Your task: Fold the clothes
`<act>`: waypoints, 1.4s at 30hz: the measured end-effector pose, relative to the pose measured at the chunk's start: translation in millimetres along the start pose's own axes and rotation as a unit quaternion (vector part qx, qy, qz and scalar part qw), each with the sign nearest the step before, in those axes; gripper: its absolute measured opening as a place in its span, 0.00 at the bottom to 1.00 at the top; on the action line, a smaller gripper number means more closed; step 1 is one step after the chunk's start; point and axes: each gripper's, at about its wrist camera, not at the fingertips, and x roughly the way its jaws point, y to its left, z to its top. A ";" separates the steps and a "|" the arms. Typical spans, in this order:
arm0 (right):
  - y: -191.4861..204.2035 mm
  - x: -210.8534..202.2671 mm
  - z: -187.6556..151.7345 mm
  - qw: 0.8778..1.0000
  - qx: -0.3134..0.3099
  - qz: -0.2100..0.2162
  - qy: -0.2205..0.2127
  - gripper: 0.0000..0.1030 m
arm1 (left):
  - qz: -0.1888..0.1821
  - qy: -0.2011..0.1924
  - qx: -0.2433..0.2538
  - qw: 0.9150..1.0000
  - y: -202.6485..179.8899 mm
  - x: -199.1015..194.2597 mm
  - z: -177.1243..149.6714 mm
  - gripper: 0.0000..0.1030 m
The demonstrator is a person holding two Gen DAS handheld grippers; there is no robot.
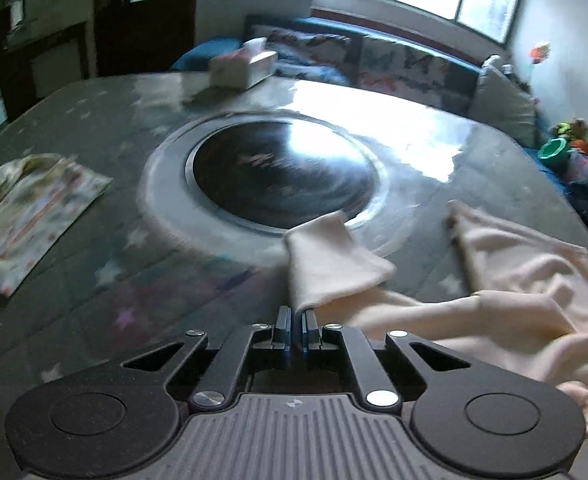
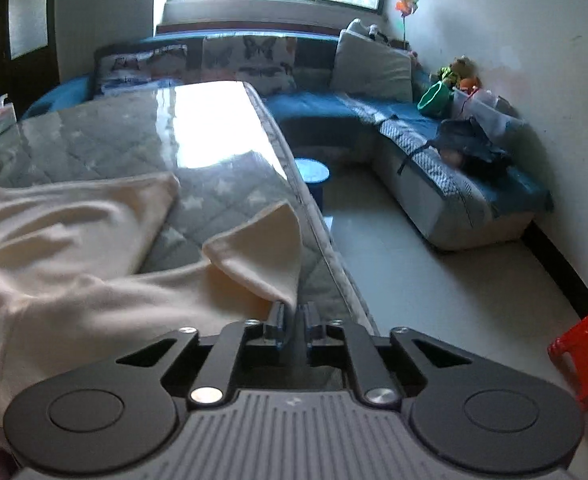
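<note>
A cream garment [image 1: 526, 280] lies rumpled on the grey star-patterned table [image 1: 93, 240]. My left gripper [image 1: 297, 314] is shut on one corner of it, and the pinched flap [image 1: 330, 264] stands up just past the fingertips, over the rim of the round black inset. In the right wrist view the same cream garment [image 2: 73, 248] spreads to the left. My right gripper [image 2: 294, 310] is shut on another corner, whose flap [image 2: 261, 252] rises near the table's right edge [image 2: 318, 216].
A round black inset [image 1: 281, 180] sits in the table's middle. A folded patterned cloth [image 1: 25, 220] lies at the left and a tissue box [image 1: 241, 66] at the far side. Beyond the right edge are a floor, a blue stool [image 2: 312, 170], a blue sofa [image 2: 434, 140] and a red stool [image 2: 586, 356].
</note>
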 end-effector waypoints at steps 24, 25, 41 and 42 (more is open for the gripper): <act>49.9 38.0 69.6 0.988 -0.059 0.139 -0.011 0.33 | -0.082 -0.020 0.105 0.991 -95.9 27.5 71.7 0.46; 52.0 44.1 71.7 0.988 -0.059 0.143 -0.006 0.33 | -0.088 -0.013 0.106 0.990 -102.7 37.8 74.5 0.46; 72.0 108.0 99.2 0.977 -0.059 0.202 0.037 0.33 | -0.098 0.026 0.123 0.987 -150.5 128.9 95.0 0.44; 73.2 109.1 99.6 0.976 -0.060 0.204 0.037 0.32 | -0.100 0.025 0.123 0.987 -150.8 129.4 95.5 0.43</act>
